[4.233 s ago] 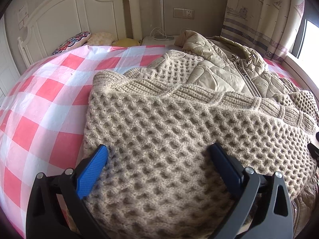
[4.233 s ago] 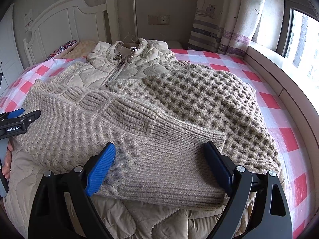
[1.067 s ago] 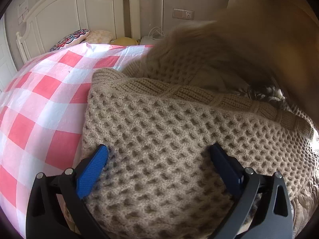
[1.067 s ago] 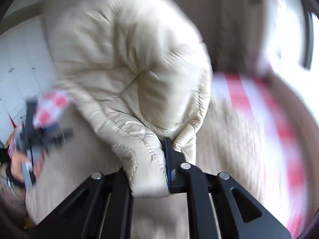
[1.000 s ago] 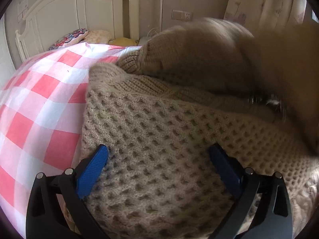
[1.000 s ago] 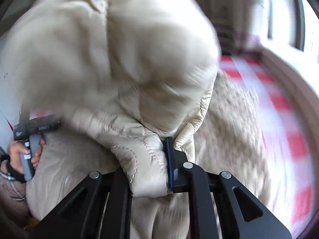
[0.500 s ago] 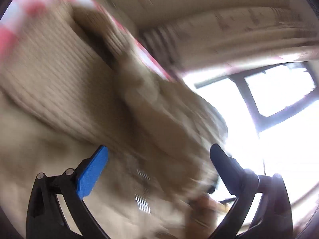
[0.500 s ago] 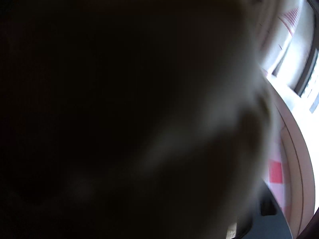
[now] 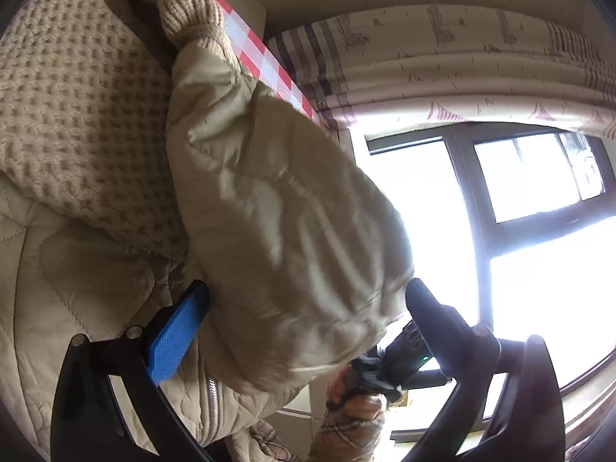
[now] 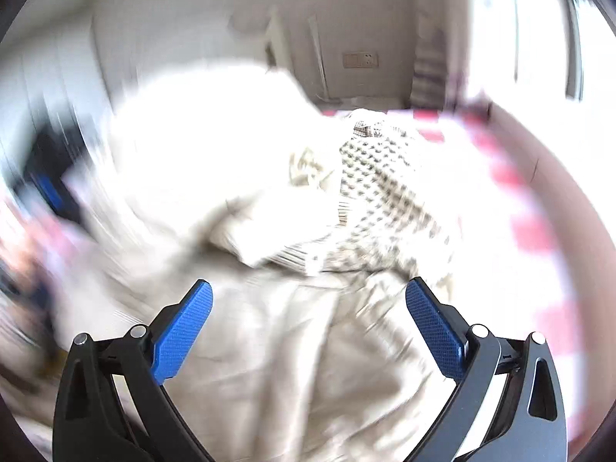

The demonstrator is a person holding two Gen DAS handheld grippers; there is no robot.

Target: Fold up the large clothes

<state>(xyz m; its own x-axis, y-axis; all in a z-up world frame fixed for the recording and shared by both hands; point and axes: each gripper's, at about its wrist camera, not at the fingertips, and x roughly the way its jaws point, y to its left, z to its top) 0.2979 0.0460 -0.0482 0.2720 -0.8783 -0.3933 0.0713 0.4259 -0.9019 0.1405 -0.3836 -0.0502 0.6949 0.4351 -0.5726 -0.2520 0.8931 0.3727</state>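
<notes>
A beige quilted jacket [image 9: 269, 211] lies on the bed. One puffy fold of it hangs in front of my left gripper [image 9: 308, 304], between the wide open jaws; the pads do not press it. A tan waffle-knit sweater [image 9: 77, 115] lies over the jacket at the upper left. In the blurred right wrist view my right gripper [image 10: 308, 308] hovers over the jacket [image 10: 308, 365]. Its jaws are opening and nothing is between them. The sweater [image 10: 385, 200] lies beyond it.
The bed has a red-and-white checked cover [image 9: 265, 61]. A patterned curtain [image 9: 462, 69] and a bright window [image 9: 539, 192] are at the right. A hand in a plaid sleeve [image 9: 354, 415] holds the other gripper's handle low in the left wrist view.
My right gripper was shut on a fold of the jacket and has let it go, now standing wide. The jacket fold has flipped over. The left wrist view has rolled and swung toward the window.
</notes>
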